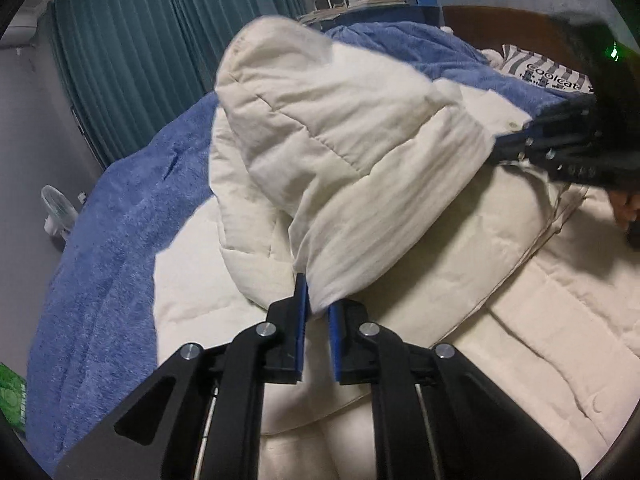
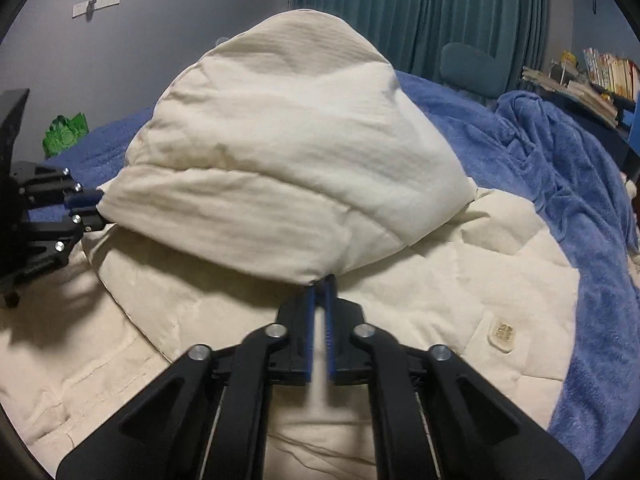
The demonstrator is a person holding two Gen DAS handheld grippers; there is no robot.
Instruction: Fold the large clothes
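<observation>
A large cream quilted coat (image 1: 500, 320) lies spread on the bed. One part of it (image 2: 280, 152) is lifted and puffed up between both grippers. My left gripper (image 1: 318, 306) is shut on a corner of that lifted fabric, which sits pinched between its blue pads. In the right wrist view it shows at the left edge (image 2: 94, 208), gripping the fold's far end. My right gripper (image 2: 322, 282) is shut on the fold's other corner. From the left wrist view it reaches in from the upper right (image 1: 504, 148), with part of a hand (image 1: 628, 208) behind it.
A blue fleece blanket (image 1: 104, 248) covers the bed around the coat and bunches up at the right (image 2: 568, 152). Teal curtains (image 1: 160, 40), a shelf of books (image 2: 608, 76), a striped pillow (image 1: 540, 68), a small fan (image 1: 58, 208) and a green bag (image 2: 66, 130) ring the bed.
</observation>
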